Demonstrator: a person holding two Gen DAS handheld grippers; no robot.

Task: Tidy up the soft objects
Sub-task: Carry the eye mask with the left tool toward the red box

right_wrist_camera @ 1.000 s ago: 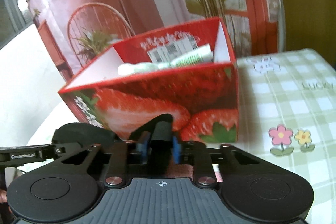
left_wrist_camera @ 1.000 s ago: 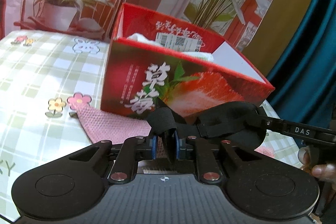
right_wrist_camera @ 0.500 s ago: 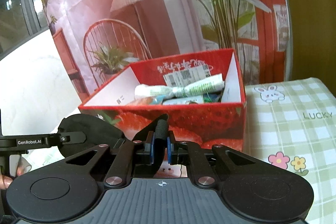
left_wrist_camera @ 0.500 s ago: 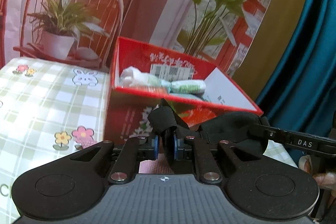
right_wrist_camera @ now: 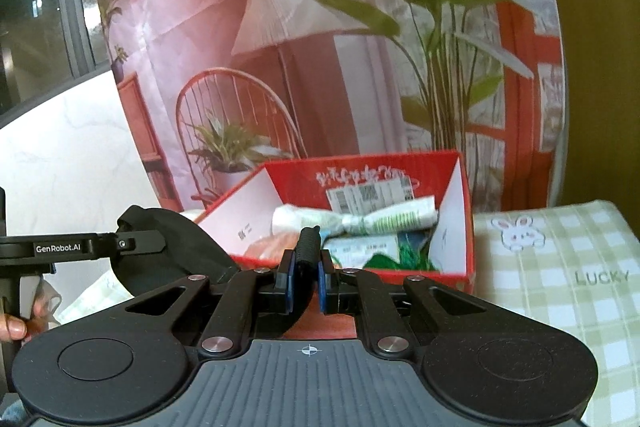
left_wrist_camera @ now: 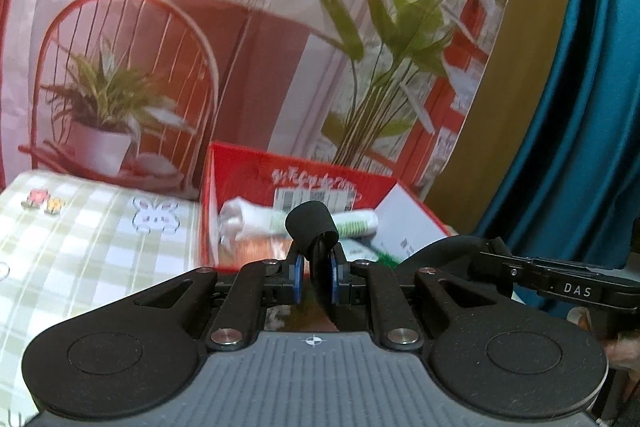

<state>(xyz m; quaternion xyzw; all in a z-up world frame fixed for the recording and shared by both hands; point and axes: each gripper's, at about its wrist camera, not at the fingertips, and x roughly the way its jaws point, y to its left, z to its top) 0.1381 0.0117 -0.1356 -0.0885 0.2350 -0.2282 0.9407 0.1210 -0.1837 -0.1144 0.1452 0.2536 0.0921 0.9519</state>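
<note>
Both grippers, left gripper (left_wrist_camera: 315, 277) and right gripper (right_wrist_camera: 306, 285), fingers clamped on black strap (left_wrist_camera: 310, 227), risen since a second ago; strap now above red box (right_wrist_camera: 466, 269) near bench's far edge; drop-in likely next.

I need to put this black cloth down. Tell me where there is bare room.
Bare tablecloth lies right of the red box, around the rabbit print and the LUCKY lettering. More bare cloth lies left of the box. The box itself is crowded with packets, leaving little floor.
</note>
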